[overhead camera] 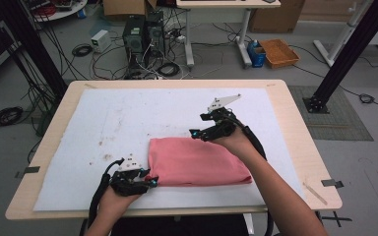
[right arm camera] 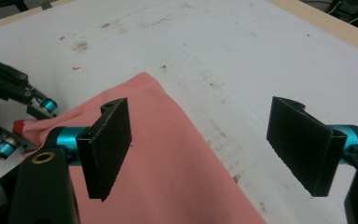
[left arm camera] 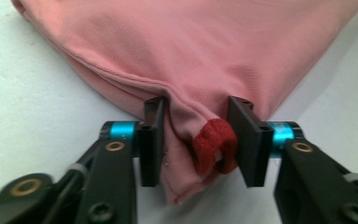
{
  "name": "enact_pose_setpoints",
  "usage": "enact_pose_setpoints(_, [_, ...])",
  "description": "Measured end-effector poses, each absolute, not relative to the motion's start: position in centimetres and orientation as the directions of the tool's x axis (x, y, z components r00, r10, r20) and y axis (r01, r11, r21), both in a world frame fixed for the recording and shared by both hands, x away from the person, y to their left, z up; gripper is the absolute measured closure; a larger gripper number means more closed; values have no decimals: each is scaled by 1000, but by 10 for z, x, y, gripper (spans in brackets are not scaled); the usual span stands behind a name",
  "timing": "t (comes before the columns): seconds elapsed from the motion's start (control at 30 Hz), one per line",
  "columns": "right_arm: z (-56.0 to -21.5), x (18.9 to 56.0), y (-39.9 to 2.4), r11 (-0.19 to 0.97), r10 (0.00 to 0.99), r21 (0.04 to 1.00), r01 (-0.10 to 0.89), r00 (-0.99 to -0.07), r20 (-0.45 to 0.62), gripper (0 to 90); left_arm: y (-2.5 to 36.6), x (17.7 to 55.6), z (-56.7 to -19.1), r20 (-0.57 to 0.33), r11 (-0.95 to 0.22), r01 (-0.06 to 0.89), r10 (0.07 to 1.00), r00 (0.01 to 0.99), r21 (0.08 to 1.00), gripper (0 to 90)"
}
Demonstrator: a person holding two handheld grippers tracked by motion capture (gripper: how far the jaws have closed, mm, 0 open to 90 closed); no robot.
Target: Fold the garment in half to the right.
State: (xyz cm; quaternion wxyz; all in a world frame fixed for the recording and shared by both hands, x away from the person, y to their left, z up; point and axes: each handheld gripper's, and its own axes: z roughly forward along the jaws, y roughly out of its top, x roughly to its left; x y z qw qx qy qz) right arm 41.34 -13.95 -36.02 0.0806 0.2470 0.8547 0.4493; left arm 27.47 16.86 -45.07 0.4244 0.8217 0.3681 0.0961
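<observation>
Cables, computer towers and cardboard boxes crowd the floor behind a wooden table (overhead camera: 295,128) covered by a stained white sheet (overhead camera: 142,118). On the near half of that sheet lies a folded pink cloth (overhead camera: 197,162), its long edge running across the table. At its near left corner sits the left gripper (overhead camera: 150,181), held low by the person's left hand (overhead camera: 113,196). In the left gripper view the bunched corner of the cloth, with a dark red cuff (left arm camera: 214,144) poking out, lies between the two jaws; the right jaw touches the cuff, the left one sits against the fold, though I cannot tell whether they press firmly. Over the far edge of the cloth hangs the right gripper (overhead camera: 197,132), tilted down towards the left. Its jaws stand wide apart with nothing between them, one above the cloth, the other above bare sheet
</observation>
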Motion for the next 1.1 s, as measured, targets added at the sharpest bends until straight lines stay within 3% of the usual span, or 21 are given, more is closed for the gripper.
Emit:
enact_pose_setpoints(0.3, [-370,433,-93,507,464,783,361,-880,105,220,177,281,-452,-215,-324,531,661,719,783,769])
enact_pose_setpoints(0.8, [-411,444,-6,660,391,657,365,-913,114,242,184,282,-452,-303,-248,540,611,732,804,795])
enact_pose_setpoints(1.0, [-431,444,12,731,348,595,334,-932,96,516,185,282,-452,-302,-255,537,604,738,804,795])
enact_pose_setpoints(1.03, [-433,442,15,738,344,588,329,-934,90,530,186,282,-452,-301,-254,536,604,738,805,796])
enact_pose_setpoints(1.1, [-432,440,18,742,341,592,314,-938,69,663,188,283,-452,-304,-250,535,602,739,807,796])
